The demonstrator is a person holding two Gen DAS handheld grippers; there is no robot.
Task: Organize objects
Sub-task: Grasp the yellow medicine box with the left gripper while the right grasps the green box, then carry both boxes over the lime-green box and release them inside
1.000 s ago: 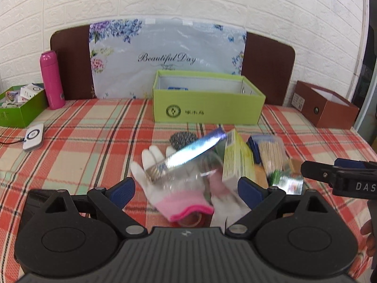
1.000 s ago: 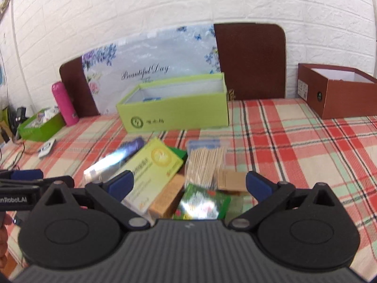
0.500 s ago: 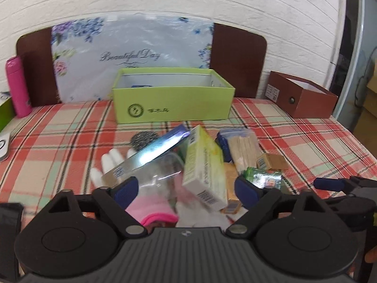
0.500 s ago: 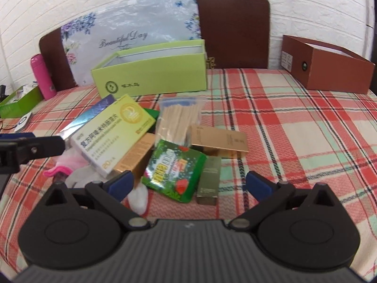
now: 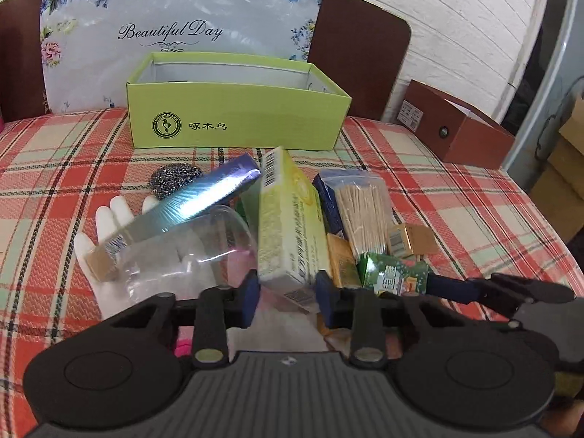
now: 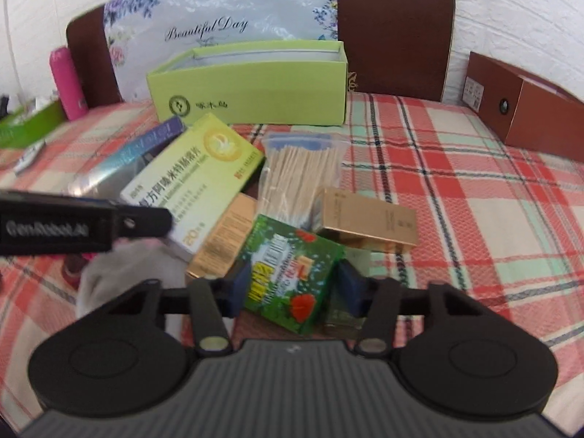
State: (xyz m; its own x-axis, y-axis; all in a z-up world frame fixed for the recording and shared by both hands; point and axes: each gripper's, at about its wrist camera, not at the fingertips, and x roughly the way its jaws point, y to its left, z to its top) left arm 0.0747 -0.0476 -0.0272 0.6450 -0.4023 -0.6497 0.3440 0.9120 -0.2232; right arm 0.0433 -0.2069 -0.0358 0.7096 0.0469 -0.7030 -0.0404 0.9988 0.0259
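1. At the far left of the pile, a white glove (image 5: pixel 109 226) lies flat on the plaid tablecloth (image 5: pixel 65 168), with a steel scourer (image 5: pixel 174 179) just behind it and a shiny blue-silver carton (image 5: pixel 189 208) slanting over a clear plastic cup (image 5: pixel 193 252).
2. The left gripper (image 5: pixel 286 297) has its blue pads (image 5: pixel 250 301) narrowed on either side of the near end of the yellow-green medicine box (image 5: pixel 288 230). They look pressed onto it, though contact is hard to confirm.
3. To the right of that box lie a bag of toothpicks (image 6: pixel 299 179), a gold carton (image 6: pixel 365 219) and a green packet (image 6: pixel 292 273).
4. The right gripper (image 6: pixel 294 286) has its pads close against both sides of the green packet, seemingly pinching it; the view is a little blurred.
5. My reading is that the step in hand is a two-handed pick from the pile, one item per gripper.
6. The next move probably calls for lifting both items clear of their neighbours, then carrying them forward to the open lime-green box (image 5: pixel 237 109), which stands behind the pile. The medicine box leans on other items, so lifting it may disturb them.
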